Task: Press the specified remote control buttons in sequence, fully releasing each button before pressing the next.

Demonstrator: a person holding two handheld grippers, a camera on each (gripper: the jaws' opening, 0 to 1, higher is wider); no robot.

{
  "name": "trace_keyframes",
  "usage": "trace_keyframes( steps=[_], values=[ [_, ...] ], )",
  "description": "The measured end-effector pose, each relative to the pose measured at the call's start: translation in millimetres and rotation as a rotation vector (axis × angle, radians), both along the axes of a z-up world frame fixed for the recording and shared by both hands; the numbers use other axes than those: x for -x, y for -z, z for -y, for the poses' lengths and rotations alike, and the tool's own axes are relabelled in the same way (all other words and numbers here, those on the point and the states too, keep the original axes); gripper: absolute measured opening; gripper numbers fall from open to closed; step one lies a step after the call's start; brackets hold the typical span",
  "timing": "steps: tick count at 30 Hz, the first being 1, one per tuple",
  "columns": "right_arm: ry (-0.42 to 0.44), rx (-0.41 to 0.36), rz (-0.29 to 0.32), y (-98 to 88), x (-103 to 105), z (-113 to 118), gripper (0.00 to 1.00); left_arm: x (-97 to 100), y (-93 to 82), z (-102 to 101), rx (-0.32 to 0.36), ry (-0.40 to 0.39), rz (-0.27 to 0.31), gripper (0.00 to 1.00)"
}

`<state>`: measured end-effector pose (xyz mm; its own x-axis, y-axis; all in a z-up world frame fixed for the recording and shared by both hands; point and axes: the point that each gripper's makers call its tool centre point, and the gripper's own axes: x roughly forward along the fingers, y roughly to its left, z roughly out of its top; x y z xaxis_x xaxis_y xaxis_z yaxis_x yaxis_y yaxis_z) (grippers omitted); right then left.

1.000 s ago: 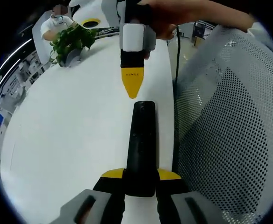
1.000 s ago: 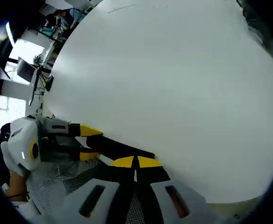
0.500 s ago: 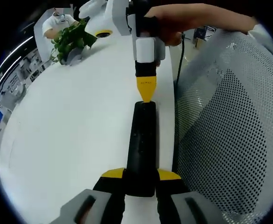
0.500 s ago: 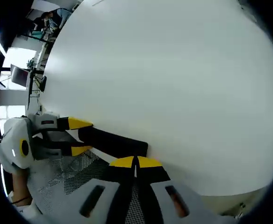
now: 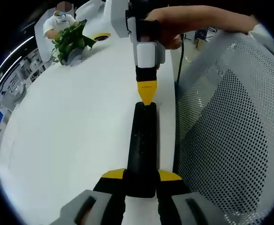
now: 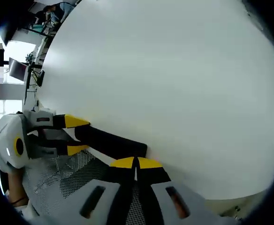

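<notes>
Left gripper view: my left gripper (image 5: 140,180) is clamped on the near end of the black remote control (image 5: 142,140), which lies lengthwise on the white table (image 5: 71,136) close to its edge. My right gripper (image 5: 146,93), jaws closed together on nothing, rests its yellow tip at the remote's far end. I judge the remote light, rigid and smooth-cased, likely to skid or tip under a press, so the end-on hold looks the right place to steady it. Just beside the edge stands a mesh-backed chair (image 5: 231,126). A potted plant (image 5: 70,41) sits at the far end of the table, with an office beyond.
</notes>
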<state>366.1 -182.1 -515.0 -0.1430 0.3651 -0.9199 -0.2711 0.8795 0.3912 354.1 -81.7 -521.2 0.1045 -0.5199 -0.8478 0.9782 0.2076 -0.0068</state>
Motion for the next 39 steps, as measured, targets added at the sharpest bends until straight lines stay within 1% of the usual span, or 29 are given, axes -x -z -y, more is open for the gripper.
trace_keyframes(
  steps=[2, 4, 6, 8, 9, 11, 12, 14, 17, 23, 25, 27, 30, 33, 39],
  values=[
    [0.008, 0.004, -0.001, 0.1, 0, -1, 0.00, 0.1, -0.3, 0, 0.001, -0.005, -0.001, 0.24],
    [-0.013, 0.028, 0.010, 0.0, 0, -2, 0.00, 0.3, -0.5, 0, 0.001, -0.006, 0.000, 0.24],
    [-0.077, 0.075, 0.035, 0.1, 0, -1, 0.00, 0.3, -0.6, 0, 0.002, -0.006, 0.000, 0.25],
    [-0.116, 0.092, 0.052, -0.2, 1, -3, 0.00, 0.3, -0.6, 0, 0.003, -0.006, 0.000, 0.25],
    [-0.113, 0.088, 0.053, -0.6, 2, -4, 0.00, 0.3, -0.6, 0, 0.003, -0.006, 0.000, 0.25],
    [-0.083, 0.056, 0.048, -0.6, 2, -2, 0.00, 0.9, -1.2, 1, 0.002, -0.006, 0.001, 0.25],
    [-0.043, 0.018, 0.036, -1.0, 2, -3, 0.00, 0.9, -1.2, 1, 0.002, -0.007, 0.002, 0.25],
    [0.026, -0.019, 0.005, -1.6, 2, -3, 0.00, 1.1, -1.5, 1, 0.003, -0.010, 0.003, 0.25],
    [0.007, -0.012, 0.006, -0.6, 1, -2, 0.00, 1.0, -1.5, 0, 0.004, -0.016, 0.002, 0.25],
    [-0.031, 0.007, 0.036, -2.3, 0, -4, 0.00, 0.6, -1.8, 0, 0.020, -0.015, 0.002, 0.25],
    [-0.034, -0.007, 0.045, -4.8, -2, -7, 0.00, 0.7, -2.1, 0, 0.022, -0.016, 0.003, 0.25],
    [-0.020, -0.047, 0.054, -7.9, -4, -13, 0.00, 0.3, -2.2, 1, 0.026, -0.017, 0.002, 0.25],
    [-0.014, -0.060, 0.039, -7.2, -3, -15, 0.00, -0.5, -2.1, 1, 0.027, -0.015, 0.002, 0.25],
    [-0.020, -0.045, 0.023, -3.7, -1, -13, 0.00, -1.0, -2.0, 2, 0.028, -0.015, 0.003, 0.25],
    [-0.032, -0.029, 0.024, -0.5, -1, -12, 0.00, -1.6, -1.7, 2, 0.029, -0.014, 0.004, 0.25]
  ],
)
